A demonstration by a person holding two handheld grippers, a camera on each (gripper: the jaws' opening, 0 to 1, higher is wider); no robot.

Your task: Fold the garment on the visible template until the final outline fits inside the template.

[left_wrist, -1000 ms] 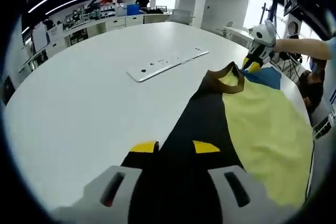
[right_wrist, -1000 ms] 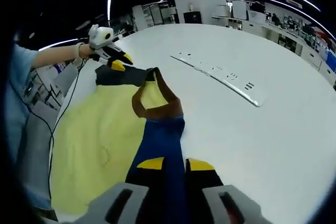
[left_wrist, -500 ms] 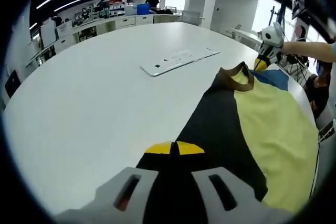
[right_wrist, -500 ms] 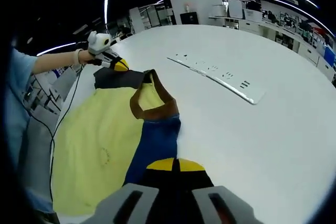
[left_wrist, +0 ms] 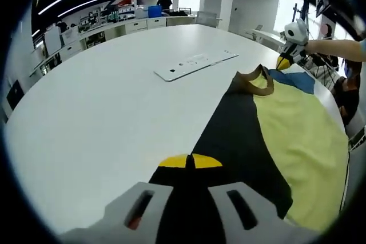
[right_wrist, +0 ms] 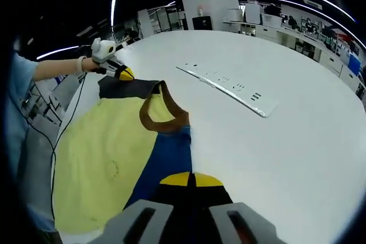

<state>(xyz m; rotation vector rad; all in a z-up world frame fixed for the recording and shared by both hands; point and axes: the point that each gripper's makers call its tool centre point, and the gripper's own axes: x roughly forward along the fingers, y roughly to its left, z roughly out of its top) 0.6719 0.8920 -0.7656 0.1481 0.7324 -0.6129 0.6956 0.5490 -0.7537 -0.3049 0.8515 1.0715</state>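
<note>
While both grippers' fingers pinch garment (left_wrist: 297, 135) sleeves, white table (left_wrist: 103, 101) beneath, perforated strip (left_wrist: 194, 64) nearby

White round table (left_wrist: 103, 101), flat white strip (left_wrist: 195, 64) — perhaps a power strip — lying on it, blue bin (left_wrist: 155, 10) on far counter

yellow garment (left_wrist: 300, 130), black and blue sleeves, brown collar, flat on table.
</note>
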